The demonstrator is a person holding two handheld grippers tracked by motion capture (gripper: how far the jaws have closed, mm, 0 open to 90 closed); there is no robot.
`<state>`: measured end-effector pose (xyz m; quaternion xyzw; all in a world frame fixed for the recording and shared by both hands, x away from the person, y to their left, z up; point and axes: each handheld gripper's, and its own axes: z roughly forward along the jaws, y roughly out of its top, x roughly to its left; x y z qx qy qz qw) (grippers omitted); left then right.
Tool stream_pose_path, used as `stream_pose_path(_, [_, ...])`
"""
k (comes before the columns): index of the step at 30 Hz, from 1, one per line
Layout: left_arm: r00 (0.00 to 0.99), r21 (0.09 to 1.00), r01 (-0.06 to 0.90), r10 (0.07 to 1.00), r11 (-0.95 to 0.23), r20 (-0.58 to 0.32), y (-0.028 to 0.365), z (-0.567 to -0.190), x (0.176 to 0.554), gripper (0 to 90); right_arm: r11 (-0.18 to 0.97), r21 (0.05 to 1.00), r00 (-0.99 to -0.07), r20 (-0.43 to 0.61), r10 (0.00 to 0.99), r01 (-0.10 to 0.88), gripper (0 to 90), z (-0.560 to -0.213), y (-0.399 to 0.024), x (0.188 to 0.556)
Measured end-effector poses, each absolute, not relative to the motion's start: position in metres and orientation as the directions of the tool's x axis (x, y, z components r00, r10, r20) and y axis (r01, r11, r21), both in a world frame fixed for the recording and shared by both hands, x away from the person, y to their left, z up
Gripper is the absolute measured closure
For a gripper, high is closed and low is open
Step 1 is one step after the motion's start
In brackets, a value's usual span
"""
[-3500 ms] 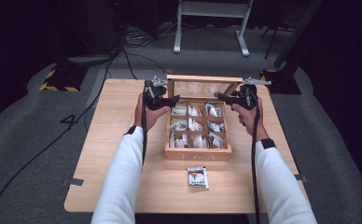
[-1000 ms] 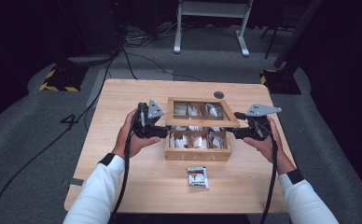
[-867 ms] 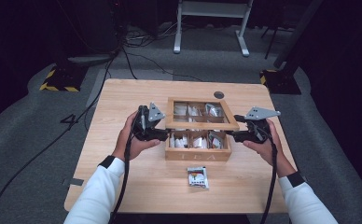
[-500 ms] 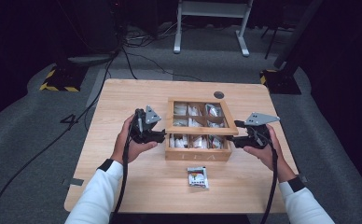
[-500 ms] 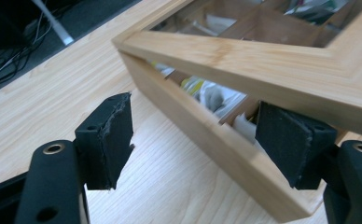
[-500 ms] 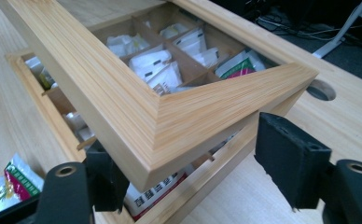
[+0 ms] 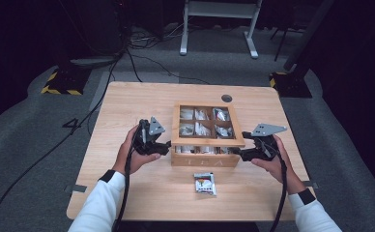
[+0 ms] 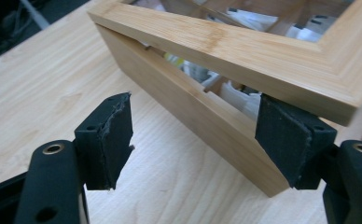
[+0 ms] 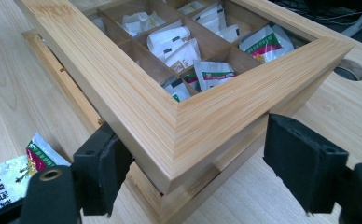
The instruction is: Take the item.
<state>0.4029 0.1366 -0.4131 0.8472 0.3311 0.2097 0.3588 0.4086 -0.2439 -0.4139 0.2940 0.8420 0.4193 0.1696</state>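
Lid (image 7: 207, 140) corners between both tongs' jaws

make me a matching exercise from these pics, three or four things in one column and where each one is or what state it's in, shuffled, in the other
Things:
1. lid
2. loose tea packet
3. round hole
4. left gripper

Places or states:
A. lying on the table in front of the tea box
B. in the tabletop behind the box
C. lowered most of the way, a gap left at the front
D. at the box's left front corner, jaws apart

Pairs: 1-C, 2-A, 3-B, 4-D
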Motion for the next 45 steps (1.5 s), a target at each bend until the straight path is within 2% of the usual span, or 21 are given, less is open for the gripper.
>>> stream_pose_path(19, [0.781,0.733,0.378,0.620,-0.566,0.076,0.118,-0.427,0.394,24.7,0.507,0.772,-0.773,-0.034,0.634,0.383,21.4,-0.427,-0.240,0.403])
stream_pose_path(30, [0.804,0.715,0.387,0.592,-0.581,0.046,0.116,-0.439,0.391,22.9,0.511,0.751,-0.789,0.022,0.613,0.418,20.1,-0.438,-0.243,0.403])
stream_pose_path(38, [0.802,0.746,0.380,0.597,-0.547,0.028,0.120,-0.437,0.388,24.4,0.491,0.770,-0.784,0.018,0.620,0.407,23.3,-0.436,-0.245,0.399])
stream_pose_path(45, [0.795,0.749,0.366,0.604,-0.552,0.056,0.114,-0.437,0.386,24.4,0.503,0.767,-0.779,-0.006,0.627,0.398,26.0,-0.436,-0.244,0.395])
